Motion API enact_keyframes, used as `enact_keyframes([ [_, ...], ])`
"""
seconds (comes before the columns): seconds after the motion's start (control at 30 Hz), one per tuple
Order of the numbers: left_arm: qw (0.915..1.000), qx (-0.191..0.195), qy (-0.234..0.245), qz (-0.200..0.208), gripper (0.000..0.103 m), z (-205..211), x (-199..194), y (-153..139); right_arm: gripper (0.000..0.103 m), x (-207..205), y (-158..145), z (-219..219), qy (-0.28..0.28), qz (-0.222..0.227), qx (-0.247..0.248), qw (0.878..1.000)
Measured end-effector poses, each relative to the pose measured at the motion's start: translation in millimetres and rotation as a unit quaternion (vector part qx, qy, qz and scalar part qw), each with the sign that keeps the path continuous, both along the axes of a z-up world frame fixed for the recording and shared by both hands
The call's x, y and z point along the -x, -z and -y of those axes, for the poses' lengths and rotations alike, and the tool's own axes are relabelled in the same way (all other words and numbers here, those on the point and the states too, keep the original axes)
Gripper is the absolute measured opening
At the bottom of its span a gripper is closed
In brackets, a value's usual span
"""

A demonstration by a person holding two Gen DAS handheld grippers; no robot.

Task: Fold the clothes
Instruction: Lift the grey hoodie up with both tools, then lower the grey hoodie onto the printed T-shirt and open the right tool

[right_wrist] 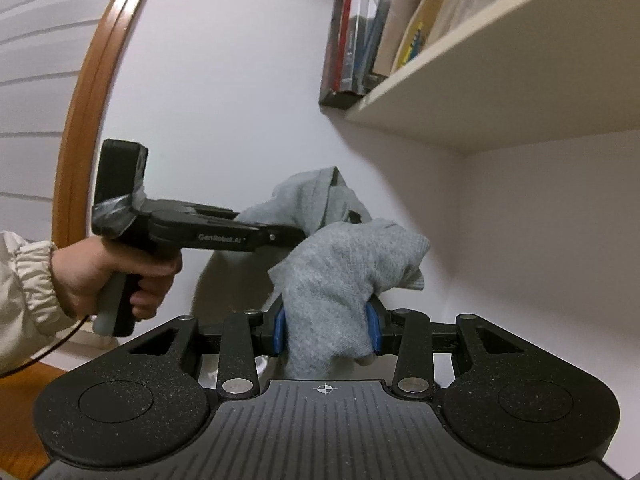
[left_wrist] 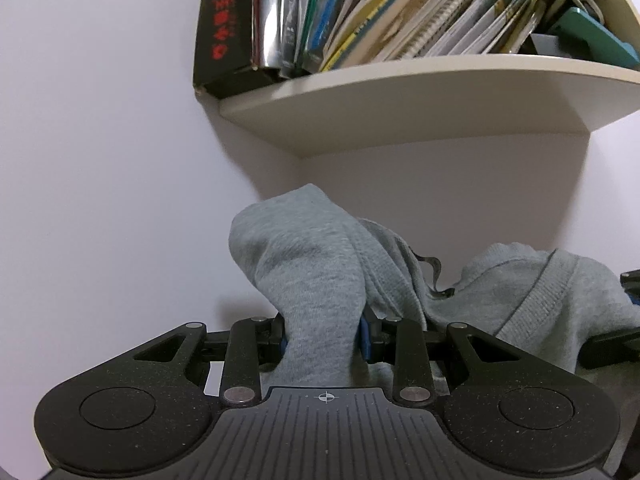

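Right now you are holding a grey garment (left_wrist: 312,264) up in the air in front of a pale wall (left_wrist: 100,140), with a bunch of it caught in each tool. Your left tool (left_wrist: 324,334) is pinching a thick fold between its blue pads (left_wrist: 365,338), its jaws drawn in close on the cloth, and the fabric is rising above them in a rounded hump. Your right tool (right_wrist: 326,330) is gripping another bunch of the same grey knit (right_wrist: 340,276) in the same way, jaws narrowed tight around it. In the right wrist view your left hand (right_wrist: 116,276), coming out of a light gathered sleeve (right_wrist: 24,280), is wrapping the black handle of the left tool, which is reaching across just beside the right one, so the two grips are sitting near each other. A dark cord (left_wrist: 430,270) is dangling from the garment between the two bunches. Above, a cream shelf (left_wrist: 400,96) is carrying leaning books (left_wrist: 400,12). A wooden frame (right_wrist: 92,100) is curving along the wall on the left.
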State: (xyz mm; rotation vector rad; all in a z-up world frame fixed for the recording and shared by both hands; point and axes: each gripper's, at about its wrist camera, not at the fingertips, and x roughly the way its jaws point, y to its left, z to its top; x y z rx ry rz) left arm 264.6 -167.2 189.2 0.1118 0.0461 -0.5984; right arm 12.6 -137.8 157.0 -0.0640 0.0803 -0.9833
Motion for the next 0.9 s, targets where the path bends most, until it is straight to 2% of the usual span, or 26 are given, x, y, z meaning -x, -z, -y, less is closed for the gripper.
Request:
enact_keyframes([
  [0.37, 0.9996, -0.002, -0.024, -0.015, 0.033, -26, -20, -7, 0.039, -17, 6, 19, -0.045, 0.028, -0.006, 0.999],
  [0.53, 0.9997, -0.024, -0.003, -0.008, 0.033, -9, -35, -26, 0.039, -2, 5, 20, -0.049, 0.081, -0.006, 0.995],
  [0.63, 0.9977, -0.063, 0.026, -0.005, 0.033, 26, -55, -38, 0.039, 20, 13, 22, -0.038, 0.131, -0.019, 0.990],
  [0.7, 0.9907, -0.118, 0.068, 0.008, 0.033, 69, -72, -43, 0.039, 44, 24, 19, -0.008, 0.175, -0.027, 0.984],
  [0.77, 0.9821, -0.163, 0.094, -0.001, 0.033, 112, -87, -18, 0.039, 71, 42, 16, 0.024, 0.231, -0.044, 0.972],
  [0.83, 0.9717, -0.204, 0.117, -0.014, 0.038, 155, -102, 12, 0.039, 101, 75, 13, 0.082, 0.274, -0.079, 0.955],
  [0.9, 0.9588, -0.245, 0.140, -0.028, 0.040, 197, -117, 42, 0.041, 123, 116, 21, 0.158, 0.260, -0.137, 0.943],
])
